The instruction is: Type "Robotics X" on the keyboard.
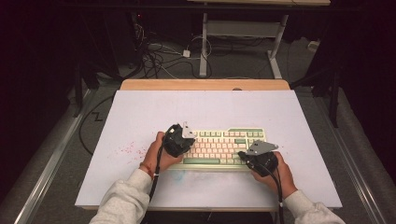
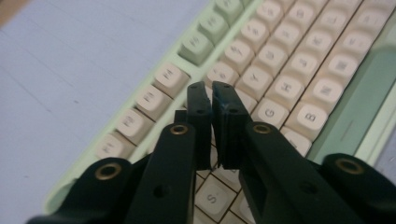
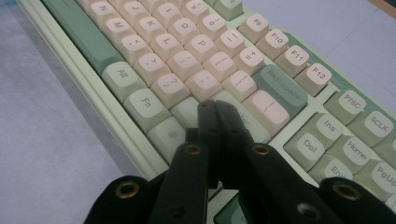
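- A person's 2 hands, in pale sleeves, bring the left gripper [image 1: 179, 138] and right gripper [image 1: 259, 157] over a green-and-cream mechanical keyboard [image 1: 219, 145].
- The left gripper's jaws are pinched together above the keys near G; whether they touch a keycap is hard to judge.
- The right gripper's jaws, also closed, hover by the Enter area.
- The keyboard lies mid-table on a white board [image 1: 140, 112].
- Beyond, cables [image 1: 159, 53] trail across the floor.

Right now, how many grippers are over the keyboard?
2. The left gripper is over the keyboard's left end; the right gripper is over its near right corner.
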Action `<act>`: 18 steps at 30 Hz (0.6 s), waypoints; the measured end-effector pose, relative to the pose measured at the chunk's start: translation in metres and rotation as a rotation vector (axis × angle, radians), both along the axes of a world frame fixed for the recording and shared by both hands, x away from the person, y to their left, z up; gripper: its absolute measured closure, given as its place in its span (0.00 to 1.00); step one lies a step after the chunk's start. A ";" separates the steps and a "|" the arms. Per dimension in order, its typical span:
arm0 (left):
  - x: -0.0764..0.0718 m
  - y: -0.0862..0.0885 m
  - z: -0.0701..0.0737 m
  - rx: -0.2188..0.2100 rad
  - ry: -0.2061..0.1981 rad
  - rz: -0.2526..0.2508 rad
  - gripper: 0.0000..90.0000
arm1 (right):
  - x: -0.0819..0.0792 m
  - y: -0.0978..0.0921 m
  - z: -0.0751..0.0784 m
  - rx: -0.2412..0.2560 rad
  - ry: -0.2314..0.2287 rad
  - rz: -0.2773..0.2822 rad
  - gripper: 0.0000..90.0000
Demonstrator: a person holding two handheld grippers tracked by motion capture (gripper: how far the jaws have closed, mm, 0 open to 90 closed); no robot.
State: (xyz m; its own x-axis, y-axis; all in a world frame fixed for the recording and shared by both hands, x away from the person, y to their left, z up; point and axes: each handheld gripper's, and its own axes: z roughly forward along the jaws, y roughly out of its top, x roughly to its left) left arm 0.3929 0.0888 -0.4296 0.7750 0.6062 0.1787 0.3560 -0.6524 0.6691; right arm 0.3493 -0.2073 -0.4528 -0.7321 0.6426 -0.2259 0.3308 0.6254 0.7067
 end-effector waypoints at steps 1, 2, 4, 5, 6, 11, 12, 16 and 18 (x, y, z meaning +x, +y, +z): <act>-0.002 0.002 0.004 -0.011 -0.013 -0.001 0.94 | -0.002 0.000 0.002 0.004 -0.010 0.002 1.00; -0.004 0.003 0.006 -0.020 -0.025 0.002 0.94 | -0.003 0.001 0.004 0.009 -0.018 -0.001 1.00; -0.008 0.006 0.008 -0.023 -0.037 -0.005 0.92 | -0.005 0.000 0.008 0.026 -0.029 0.001 1.00; -0.011 0.007 0.009 -0.021 -0.050 -0.010 0.91 | -0.006 0.000 0.010 0.026 -0.035 0.003 1.00; -0.013 0.009 0.010 -0.021 -0.061 -0.008 0.90 | -0.007 0.000 0.012 0.030 -0.039 -0.001 1.00; -0.022 0.019 0.014 -0.041 -0.114 -0.005 0.75 | -0.010 -0.003 0.017 0.048 -0.048 -0.001 1.00; -0.026 0.024 0.015 -0.051 -0.133 -0.010 0.68 | -0.011 -0.004 0.019 0.052 -0.053 0.000 1.00; -0.033 0.033 0.013 -0.052 -0.178 0.013 0.46 | -0.013 -0.007 0.022 0.058 -0.059 -0.005 0.98; -0.035 0.034 0.011 -0.047 -0.197 0.022 0.36 | -0.014 -0.009 0.024 0.066 -0.061 -0.005 0.99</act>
State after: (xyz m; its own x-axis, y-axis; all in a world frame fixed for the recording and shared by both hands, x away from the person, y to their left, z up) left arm 0.3581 0.1233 -0.4185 0.7142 0.6338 0.2970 0.2288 -0.6124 0.7567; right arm 0.3355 -0.2159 -0.4292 -0.7148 0.6613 -0.2277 0.2887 0.5755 0.7651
